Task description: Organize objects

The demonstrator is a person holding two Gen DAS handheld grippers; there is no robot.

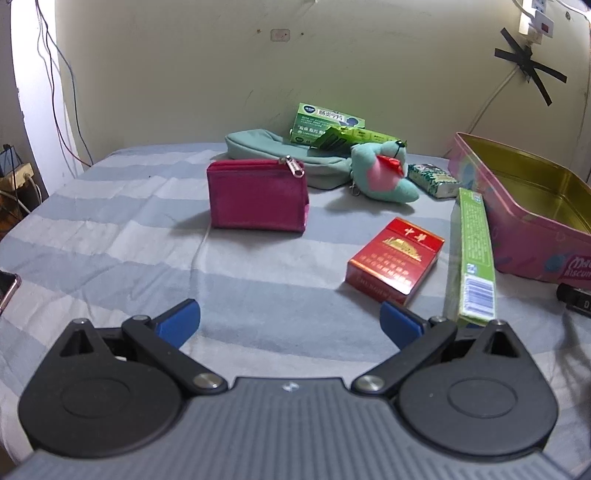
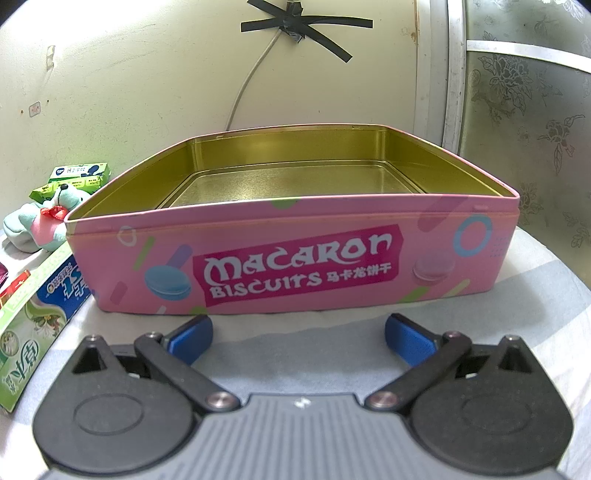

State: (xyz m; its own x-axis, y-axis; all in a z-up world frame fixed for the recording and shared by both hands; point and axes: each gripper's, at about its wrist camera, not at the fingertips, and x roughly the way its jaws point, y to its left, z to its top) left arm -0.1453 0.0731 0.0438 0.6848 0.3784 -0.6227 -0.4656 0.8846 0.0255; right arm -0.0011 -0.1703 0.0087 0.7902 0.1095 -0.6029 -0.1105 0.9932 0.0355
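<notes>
A pink macaron biscuit tin [image 2: 295, 258] stands open and empty in front of my right gripper [image 2: 298, 334], which is open and empty; the tin also shows in the left wrist view [image 1: 532, 236]. My left gripper [image 1: 290, 319] is open and empty above the striped sheet. Ahead of it lie a red cigarette pack [image 1: 395, 260], a magenta zip pouch [image 1: 256, 194], a teal plush toy [image 1: 384, 173], a long green toothpaste box [image 1: 472, 258], a small green packet [image 1: 434, 179], a grey-green pouch [image 1: 273, 151] and green medicine boxes [image 1: 328, 125].
The striped bed sheet [image 1: 110, 221] covers the surface. A wall with taped cables [image 2: 295, 22] stands behind. A phone edge [image 1: 7, 291] lies at the left. The toothpaste box [image 2: 33, 314] and plush toy [image 2: 44, 218] sit left of the tin.
</notes>
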